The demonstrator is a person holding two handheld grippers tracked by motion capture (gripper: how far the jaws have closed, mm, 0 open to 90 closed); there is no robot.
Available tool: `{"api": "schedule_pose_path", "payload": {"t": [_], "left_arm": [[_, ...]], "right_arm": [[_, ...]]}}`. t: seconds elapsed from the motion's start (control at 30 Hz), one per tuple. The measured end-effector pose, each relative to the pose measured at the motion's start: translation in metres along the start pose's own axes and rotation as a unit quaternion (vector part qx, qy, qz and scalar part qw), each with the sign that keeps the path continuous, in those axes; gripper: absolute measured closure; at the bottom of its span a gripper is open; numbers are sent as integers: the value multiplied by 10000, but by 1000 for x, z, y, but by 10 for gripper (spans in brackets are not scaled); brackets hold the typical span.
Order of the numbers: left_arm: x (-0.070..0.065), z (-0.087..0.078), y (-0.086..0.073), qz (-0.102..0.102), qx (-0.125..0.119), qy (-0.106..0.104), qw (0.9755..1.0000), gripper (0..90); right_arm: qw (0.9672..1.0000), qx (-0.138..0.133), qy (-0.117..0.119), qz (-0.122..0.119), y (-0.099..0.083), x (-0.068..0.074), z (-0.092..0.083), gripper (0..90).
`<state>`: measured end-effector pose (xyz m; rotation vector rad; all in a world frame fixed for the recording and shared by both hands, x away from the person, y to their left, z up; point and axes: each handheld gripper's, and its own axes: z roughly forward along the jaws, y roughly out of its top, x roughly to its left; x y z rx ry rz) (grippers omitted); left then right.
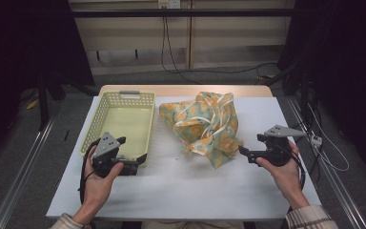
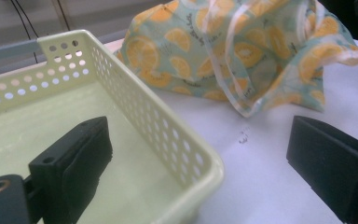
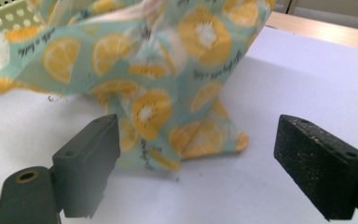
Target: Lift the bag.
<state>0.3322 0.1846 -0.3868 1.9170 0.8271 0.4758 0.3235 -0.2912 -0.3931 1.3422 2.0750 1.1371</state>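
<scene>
High view. I hold my left gripper point(image 1: 136, 160) at lower left of the frame, over the near corner of the pale yellow basket point(image 1: 96, 123); my right gripper point(image 1: 244, 152) sits at lower right, its tips pointing toward frame centre. The orange-print cloth point(image 1: 205, 125) lies crumpled at the centre of the frame on the white table cover point(image 1: 195, 186), just beside the basket's right wall and apart from both grippers. My right tips are near the cloth's lower right corner without touching it. My hands and plaid cuffs enter from the bottom edge.

Left gripper view. My two black jaws stand wide apart with nothing between the pads: one rises at lower left over the basket's floor, the other at lower right over the white cover. The basket's perforated corner runs between them. The cloth fills the upper centre and upper right, its pale ribbon edge trailing down onto the cover.

Right gripper view. My jaws are spread wide and grip nothing. The cloth occupies the upper left and centre; its lowest fold reaches the cover between the two pads but farther off, clear of both. A strip of basket shows at upper left.
</scene>
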Motion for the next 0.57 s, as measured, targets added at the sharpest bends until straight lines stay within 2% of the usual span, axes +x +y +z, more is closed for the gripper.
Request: {"api": "schedule_pose_path", "payload": {"t": [0.13,0.23,0.27,0.3,0.37,0.5,0.57], "left_arm": [[-2,-8,-17,-141,16,41,9999,60],[-2,-10,-26,-217,-42,203,9995,60],[-3,-10,-28,-282,-37,183,9994,60],[-3,-11,-30,-264,-42,165,9995,60],[-3,-11,-32,-271,-50,193,9994,60],[-2,-11,-33,-407,-118,213,9989,57],[-1,-12,-33,-380,-149,234,9989,57]], "right_arm": [[10000,-11,-13,58,-17,5,-2,153],[9999,-25,-56,147,-29,9,0,153],[9999,-3,-69,154,-32,10,0,153],[9999,1,-66,160,-34,11,0,153],[9999,-22,-56,145,-35,12,-2,153],[9998,-55,-52,207,-37,8,1,145],[9998,-36,-48,171,-37,9,2,146]]}}
